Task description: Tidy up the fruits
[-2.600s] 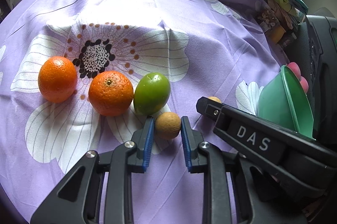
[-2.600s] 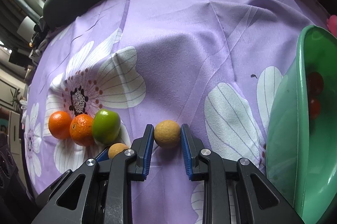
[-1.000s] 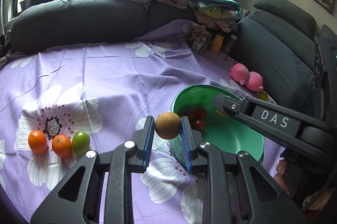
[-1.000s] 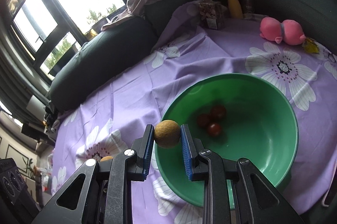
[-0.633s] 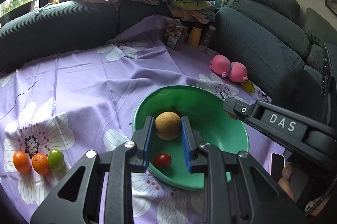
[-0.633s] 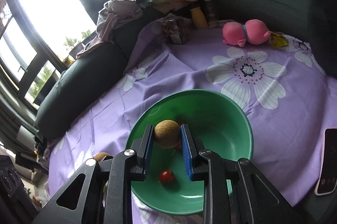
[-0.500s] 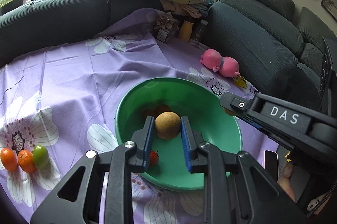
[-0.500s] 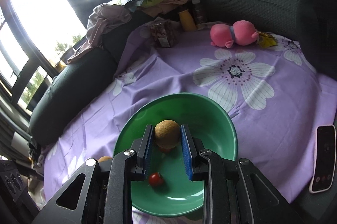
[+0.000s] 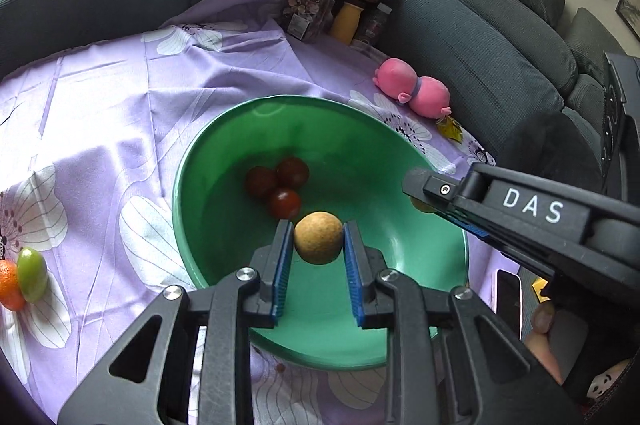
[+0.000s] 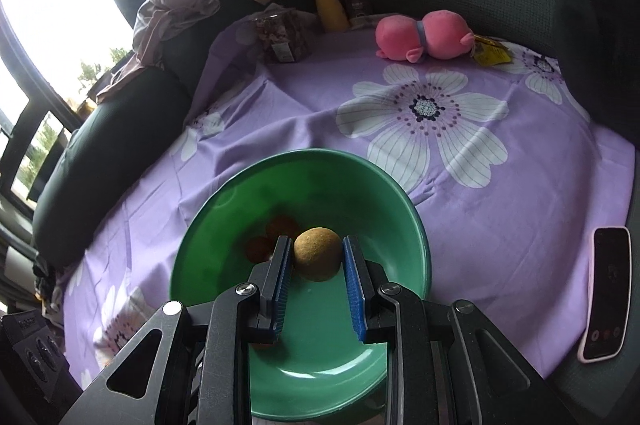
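Two small round tan fruits, rough matte skin, one in each of my tongs. My left gripper (image 9: 318, 245) is clamped on the left fruit (image 9: 319, 237), blue pads pressing both sides, jaws narrow. It sits at lower centre of the left view, over the inside of the green bowl (image 9: 200, 161). Three dark red tomatoes (image 9: 278, 185) lie together on the bowl floor just above and left of that fruit in frame.

My right gripper (image 10: 316, 261) is squeezed the same way on the right fruit (image 10: 317, 253), jaws narrow, pads on both sides. It is at lower centre of the right view, also over the bowl interior. The tomatoes show dimly behind the left pad there.

In the left view the right gripper's arm comes in from the right edge, marked DAS, its tip over the bowl's right rim; a bit of tan fruit peeks under it.

The bowl stands on a purple flowered cloth (image 9: 120, 85). At the far left edge of the left view a green fruit (image 9: 31, 273) touches an orange (image 9: 8, 285) on the cloth. A pink plush toy (image 10: 424, 35) lies in the upper right of the right view, and a phone (image 10: 606, 295) at the right edge.
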Demonstrator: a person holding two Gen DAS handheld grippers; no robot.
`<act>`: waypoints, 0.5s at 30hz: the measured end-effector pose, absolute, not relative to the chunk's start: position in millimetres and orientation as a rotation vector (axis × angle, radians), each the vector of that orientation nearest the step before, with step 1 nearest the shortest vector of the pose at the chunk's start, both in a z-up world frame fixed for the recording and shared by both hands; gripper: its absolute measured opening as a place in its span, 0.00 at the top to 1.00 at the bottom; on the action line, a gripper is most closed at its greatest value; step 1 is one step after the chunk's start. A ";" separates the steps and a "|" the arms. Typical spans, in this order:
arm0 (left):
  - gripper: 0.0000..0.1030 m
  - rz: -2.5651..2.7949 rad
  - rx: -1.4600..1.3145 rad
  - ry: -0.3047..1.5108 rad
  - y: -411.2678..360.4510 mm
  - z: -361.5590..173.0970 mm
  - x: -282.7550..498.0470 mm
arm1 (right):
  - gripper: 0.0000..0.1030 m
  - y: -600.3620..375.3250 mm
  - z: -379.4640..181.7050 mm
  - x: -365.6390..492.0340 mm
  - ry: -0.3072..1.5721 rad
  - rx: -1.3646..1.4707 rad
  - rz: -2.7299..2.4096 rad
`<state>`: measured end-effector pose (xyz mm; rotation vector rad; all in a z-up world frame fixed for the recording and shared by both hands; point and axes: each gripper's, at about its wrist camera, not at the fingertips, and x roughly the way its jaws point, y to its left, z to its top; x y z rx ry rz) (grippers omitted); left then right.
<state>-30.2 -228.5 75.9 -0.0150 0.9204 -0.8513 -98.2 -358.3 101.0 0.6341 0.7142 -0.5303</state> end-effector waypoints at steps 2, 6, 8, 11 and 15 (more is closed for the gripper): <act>0.76 -0.846 -0.017 0.928 -228.7 74.2 -29.3 | 0.74 -359.2 97.1 -95.6 0.735 0.630 -0.536; 0.76 -0.846 -0.025 0.936 -228.3 72.2 -27.4 | 0.74 -360.6 90.6 -91.1 0.767 0.625 -0.548; 0.76 -0.847 -0.028 0.937 -227.3 72.4 -27.6 | 0.74 -360.9 88.4 -90.0 0.776 0.624 -0.551; 0.76 -0.844 -0.028 0.943 -227.8 70.4 -26.3 | 0.74 -360.5 86.4 -87.8 0.789 0.617 -0.557; 0.76 -0.838 -0.022 0.938 -228.6 70.1 -26.1 | 0.74 -361.1 83.1 -86.6 0.804 0.615 -0.567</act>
